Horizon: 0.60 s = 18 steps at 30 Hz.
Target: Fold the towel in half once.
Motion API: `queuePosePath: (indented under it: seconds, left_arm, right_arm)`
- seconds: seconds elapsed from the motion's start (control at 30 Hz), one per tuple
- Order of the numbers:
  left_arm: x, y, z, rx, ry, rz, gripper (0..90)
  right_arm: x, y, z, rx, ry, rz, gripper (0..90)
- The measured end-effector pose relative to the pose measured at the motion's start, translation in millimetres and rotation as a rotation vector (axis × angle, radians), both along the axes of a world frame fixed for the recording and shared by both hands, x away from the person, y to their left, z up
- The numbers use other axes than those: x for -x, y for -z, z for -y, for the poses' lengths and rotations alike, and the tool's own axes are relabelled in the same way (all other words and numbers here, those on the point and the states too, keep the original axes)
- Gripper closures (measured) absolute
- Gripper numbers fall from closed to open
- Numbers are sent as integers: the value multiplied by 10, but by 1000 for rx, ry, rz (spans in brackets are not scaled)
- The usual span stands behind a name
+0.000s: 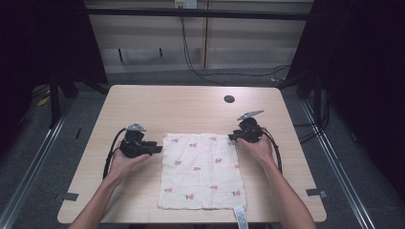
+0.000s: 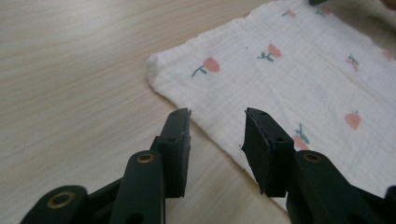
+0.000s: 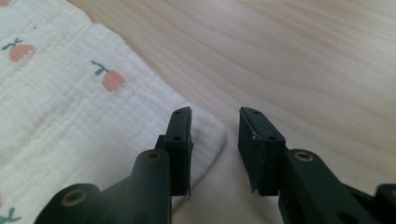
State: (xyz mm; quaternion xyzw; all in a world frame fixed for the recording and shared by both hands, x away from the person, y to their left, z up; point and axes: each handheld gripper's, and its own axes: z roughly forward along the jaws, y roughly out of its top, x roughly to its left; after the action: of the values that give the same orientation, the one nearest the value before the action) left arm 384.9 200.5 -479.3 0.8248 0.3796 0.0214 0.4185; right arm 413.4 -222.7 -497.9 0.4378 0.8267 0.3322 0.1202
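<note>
The cloth (image 1: 201, 171) (white muslin with little pink flowers) lies flat on the wooden table (image 1: 143, 102), a bit toward 6 o'clock from the middle, with a white tag (image 1: 240, 217) poking off its near edge at about 5 o'clock. We've got the left gripper (image 1: 155, 148) sitting at 9 o'clock of the cloth, right by its far-left corner, jaws spread and nothing between them; in the left gripper view the cloth's edge (image 2: 261, 84) runs just ahead of the tips. The right gripper (image 1: 234, 137) is over at roughly 2 o'clock of the cloth, at the far-right corner. Its jaws are spread too, and in the right gripper view the rounded corner of the cloth (image 3: 208, 128) lies just past the left-hand jaw, not pinched. There's a small dark hole (image 1: 229, 99) in the table at 12 o'clock, well apart from everything.
</note>
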Motion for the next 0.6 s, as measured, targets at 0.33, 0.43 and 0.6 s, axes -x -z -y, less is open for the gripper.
queuePosePath:
  seconds: [0.33,0.43,0.6]
  left_arm:
    - [-252,66,50,-46,-29,12,581]
    - [-356,105,64,-48,-42,-16,571]
    - [-518,199,118,-57,-69,-16,565]
  right_arm:
    - [37,24,-54,-17,-16,27,838]
    - [32,16,-51,-45,-15,26,857]
    - [45,-6,-69,-82,-27,22,862]
